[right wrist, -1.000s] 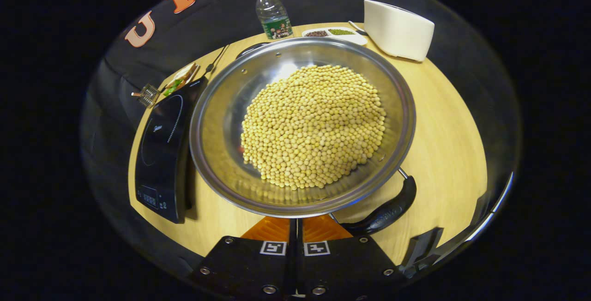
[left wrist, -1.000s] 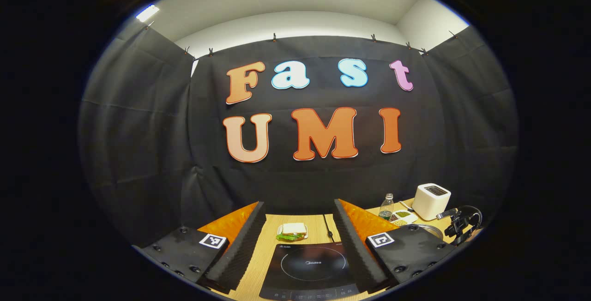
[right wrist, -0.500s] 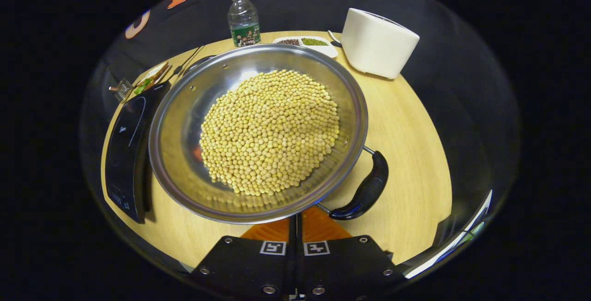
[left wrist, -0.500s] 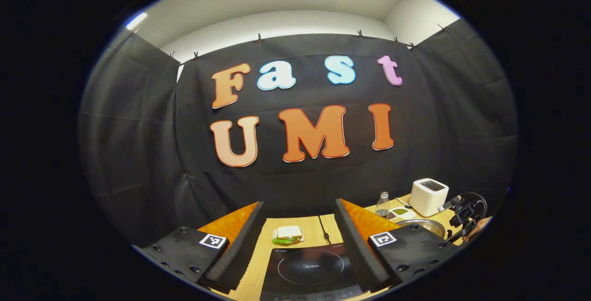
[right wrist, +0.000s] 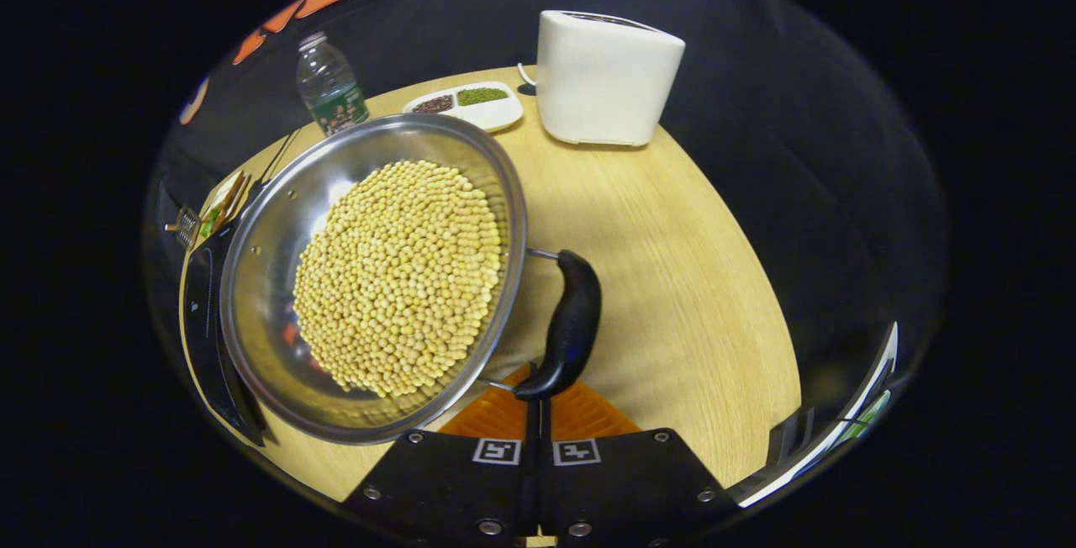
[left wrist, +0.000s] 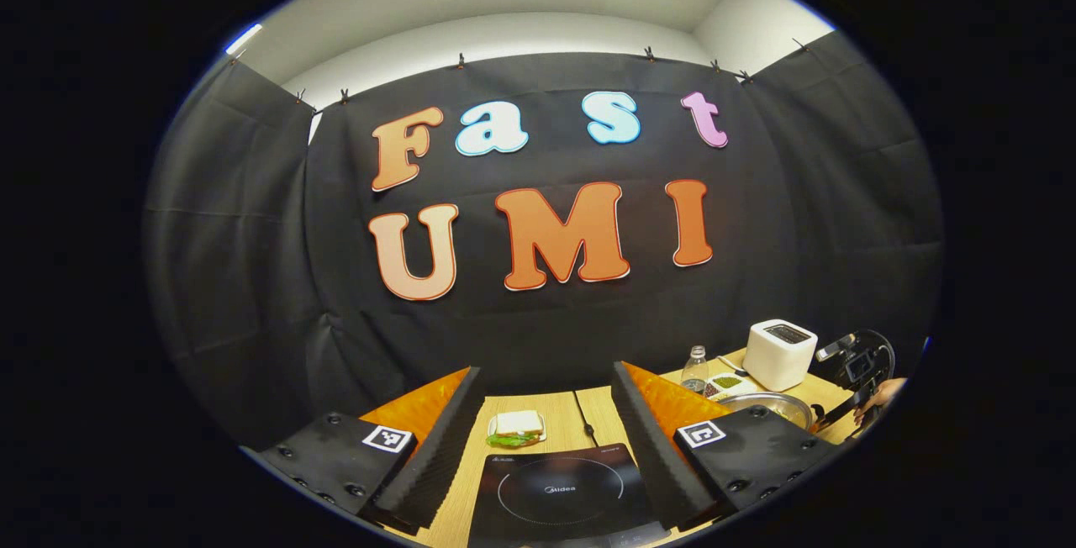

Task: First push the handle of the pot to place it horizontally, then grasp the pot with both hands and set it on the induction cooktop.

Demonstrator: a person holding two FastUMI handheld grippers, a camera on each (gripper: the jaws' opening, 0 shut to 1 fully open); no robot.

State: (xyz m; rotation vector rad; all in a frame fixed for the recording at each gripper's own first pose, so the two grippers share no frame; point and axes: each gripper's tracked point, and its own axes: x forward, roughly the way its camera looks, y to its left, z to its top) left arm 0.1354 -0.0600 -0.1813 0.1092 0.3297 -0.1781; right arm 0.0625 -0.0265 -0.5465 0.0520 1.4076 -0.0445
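Right tool nudging the pot handle — heaped soybeans at risk of spilling

The right tool (right wrist: 538, 413), fingers pressed together, meets the near end of the black handle (right wrist: 570, 325) of the steel pot (right wrist: 261, 296), which sits on the bench (right wrist: 672, 262) just beside the induction cooktop (right wrist: 202, 321). A hard or off-centre shove could slip off the handle, or jolt the pot into the cooktop's edge — scattering soybeans (right wrist: 395, 271). The left tool (left wrist: 546, 439) hangs spread above the cooktop, touching nothing.
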